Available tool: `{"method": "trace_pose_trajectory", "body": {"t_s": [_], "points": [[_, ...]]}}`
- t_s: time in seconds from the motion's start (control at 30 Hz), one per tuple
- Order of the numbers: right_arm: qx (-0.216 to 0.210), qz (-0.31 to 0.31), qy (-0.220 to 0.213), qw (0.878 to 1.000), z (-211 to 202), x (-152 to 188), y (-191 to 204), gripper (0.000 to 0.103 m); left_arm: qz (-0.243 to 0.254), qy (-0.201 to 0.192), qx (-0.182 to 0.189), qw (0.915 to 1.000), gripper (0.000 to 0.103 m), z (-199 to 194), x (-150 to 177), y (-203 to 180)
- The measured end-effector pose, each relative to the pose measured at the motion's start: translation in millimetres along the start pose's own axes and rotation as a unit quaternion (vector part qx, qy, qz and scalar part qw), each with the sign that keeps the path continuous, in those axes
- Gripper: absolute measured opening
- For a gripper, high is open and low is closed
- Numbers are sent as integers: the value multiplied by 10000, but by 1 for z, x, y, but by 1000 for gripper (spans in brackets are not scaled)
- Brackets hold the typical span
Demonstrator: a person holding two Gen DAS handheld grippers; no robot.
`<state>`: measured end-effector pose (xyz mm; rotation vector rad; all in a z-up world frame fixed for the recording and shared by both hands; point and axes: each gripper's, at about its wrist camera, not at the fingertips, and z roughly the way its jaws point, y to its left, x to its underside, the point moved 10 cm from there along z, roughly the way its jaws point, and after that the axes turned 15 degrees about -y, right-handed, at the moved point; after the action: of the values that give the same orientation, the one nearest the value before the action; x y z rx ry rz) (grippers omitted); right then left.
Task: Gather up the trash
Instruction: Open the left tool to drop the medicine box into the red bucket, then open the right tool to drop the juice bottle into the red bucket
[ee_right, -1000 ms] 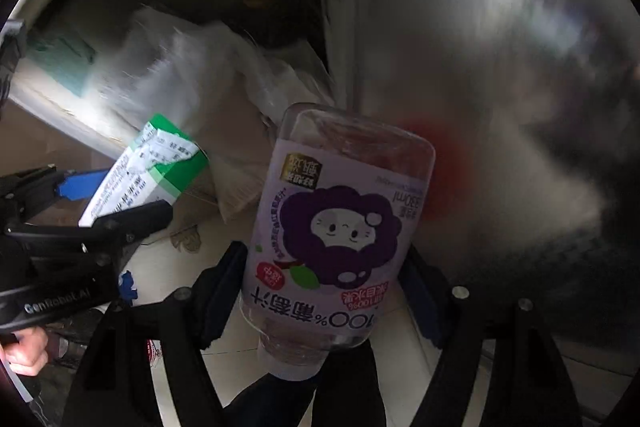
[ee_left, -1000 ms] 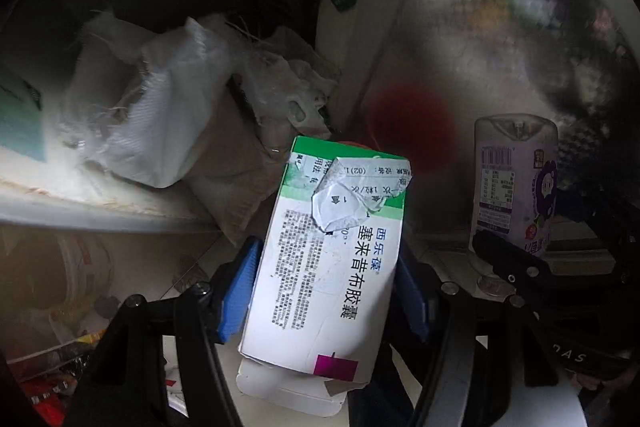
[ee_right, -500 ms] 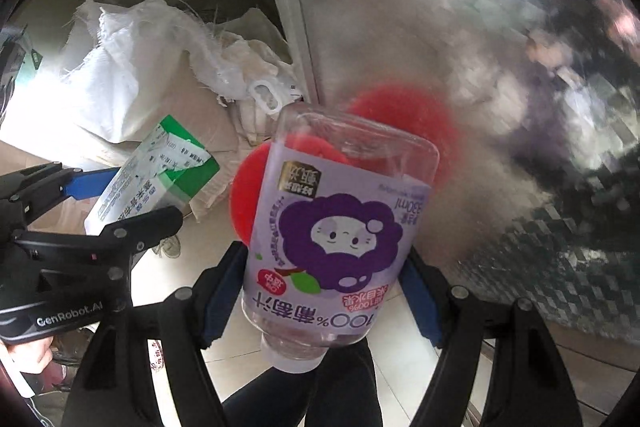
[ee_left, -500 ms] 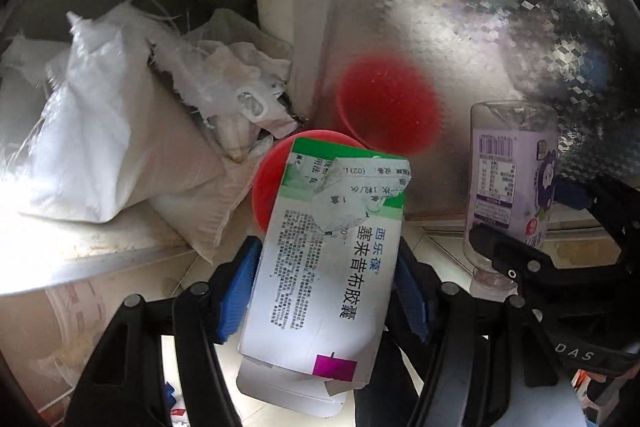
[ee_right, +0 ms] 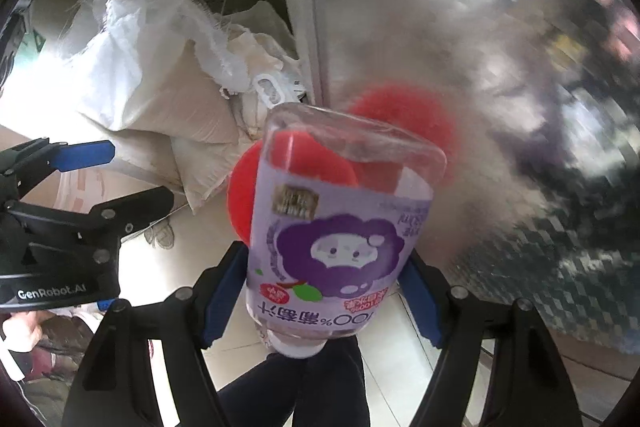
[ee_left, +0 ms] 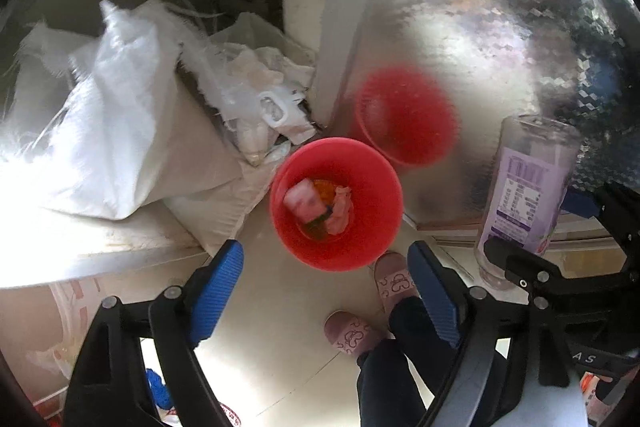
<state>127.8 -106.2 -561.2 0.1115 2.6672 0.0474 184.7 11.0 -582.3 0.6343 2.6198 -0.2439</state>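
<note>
Red bin now has the medicine box in it. My left hand-held gripper had it clamped a second ago; now the jaws are wide apart and empty, right above the bin. One piece down. My right hand-held gripper is still clamped on the juice bottle, upside down, next to go in I reckon.

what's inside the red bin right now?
In the red bin: a pale box-like piece, a crumpled pinkish scrap, something orange beneath. All tinted red, so unclear. Whatever lies under them is covered.
</note>
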Motion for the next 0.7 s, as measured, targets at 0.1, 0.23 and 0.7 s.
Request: {"method": "trace_pose_trajectory", "body": {"t_s": [0.1,0.23,0.7], "points": [[-99,-163,-12,9998,2,-4,10,71,-169,3,-107,9998,83,-2,5,11],[-204,-429,-27,9989,5,-9,24,70,-571,49,-253,9980,83,-7,15,30],[-589,-1271,-148,9900,19,-21,61,70,-1261,-19,-635,9900,83,-23,36,70]]}}
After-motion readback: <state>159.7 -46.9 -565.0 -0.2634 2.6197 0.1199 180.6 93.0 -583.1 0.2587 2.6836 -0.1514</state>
